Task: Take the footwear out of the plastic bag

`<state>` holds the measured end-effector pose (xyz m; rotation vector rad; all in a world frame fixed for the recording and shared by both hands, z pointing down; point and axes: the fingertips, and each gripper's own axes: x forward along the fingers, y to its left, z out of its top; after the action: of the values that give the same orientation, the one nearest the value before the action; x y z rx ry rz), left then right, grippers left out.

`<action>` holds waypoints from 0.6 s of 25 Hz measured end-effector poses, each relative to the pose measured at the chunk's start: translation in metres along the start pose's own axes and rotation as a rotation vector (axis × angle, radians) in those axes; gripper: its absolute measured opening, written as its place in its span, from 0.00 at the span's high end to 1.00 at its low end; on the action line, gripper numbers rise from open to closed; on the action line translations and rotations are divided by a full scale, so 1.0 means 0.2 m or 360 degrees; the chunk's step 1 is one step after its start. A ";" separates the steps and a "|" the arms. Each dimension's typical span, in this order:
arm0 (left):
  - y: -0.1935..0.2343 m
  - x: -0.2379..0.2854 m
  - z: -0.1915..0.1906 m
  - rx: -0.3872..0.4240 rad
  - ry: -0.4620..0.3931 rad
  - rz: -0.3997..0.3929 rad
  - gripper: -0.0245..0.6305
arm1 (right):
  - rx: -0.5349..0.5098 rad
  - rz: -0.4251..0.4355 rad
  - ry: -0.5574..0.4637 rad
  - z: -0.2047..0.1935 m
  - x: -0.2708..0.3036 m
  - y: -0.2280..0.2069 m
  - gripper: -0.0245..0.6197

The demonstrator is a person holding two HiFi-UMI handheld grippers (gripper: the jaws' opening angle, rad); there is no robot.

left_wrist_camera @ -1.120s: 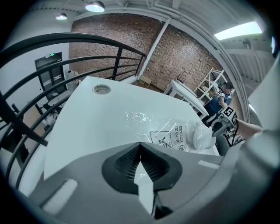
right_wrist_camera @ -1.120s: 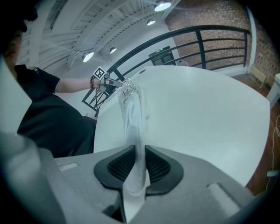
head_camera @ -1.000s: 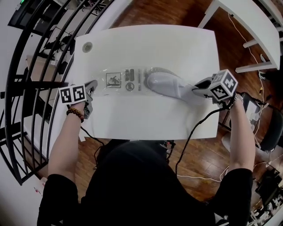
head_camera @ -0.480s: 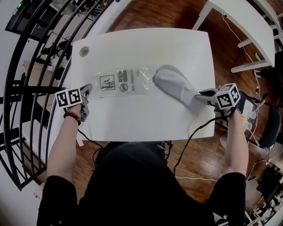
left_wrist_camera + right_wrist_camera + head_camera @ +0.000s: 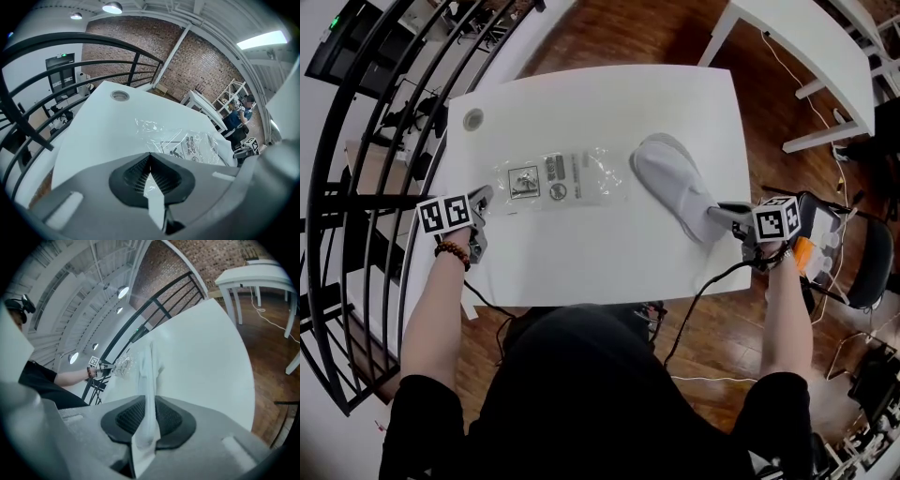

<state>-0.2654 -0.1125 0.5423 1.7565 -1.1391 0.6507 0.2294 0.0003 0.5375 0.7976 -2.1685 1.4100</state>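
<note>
A white soft shoe (image 5: pixel 673 180) lies on the white table (image 5: pixel 581 253), fully outside the clear plastic bag (image 5: pixel 558 178). The bag lies flat to the shoe's left, its printed labels facing up. My right gripper (image 5: pixel 724 213) is shut on the shoe's heel end near the table's right edge; in the right gripper view the white fabric (image 5: pixel 149 380) runs up from between the pads. My left gripper (image 5: pixel 482 197) is shut on the bag's left edge, and in the left gripper view the clear film (image 5: pixel 187 143) stretches away from the closed jaws.
A round cable hole (image 5: pixel 473 119) sits in the table's far left corner. A black curved railing (image 5: pixel 356 187) runs along the left. Another white table (image 5: pixel 825 56) stands at the upper right and a chair (image 5: pixel 853 262) beside my right hand. Cables hang off the near edge.
The right gripper has drawn the shoe to the right, out of the bag's mouth, and has rolled. The bag now lies flat without the shoe. The left gripper has stayed put on the bag.
</note>
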 end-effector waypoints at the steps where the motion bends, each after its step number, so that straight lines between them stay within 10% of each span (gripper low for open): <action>1: 0.00 0.00 0.00 0.0005 0.0000 -0.0001 0.94 | 0.0011 -0.0023 -0.0007 -0.01 0.00 -0.01 0.87; 15: 0.02 -0.05 0.04 0.0092 -0.0058 0.0094 0.71 | -0.0062 -0.0310 -0.0017 0.00 0.03 -0.04 0.71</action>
<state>-0.2738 -0.1155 0.5332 1.7955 -1.2120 0.6956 0.2314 -0.0044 0.5467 0.9748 -2.0570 1.2652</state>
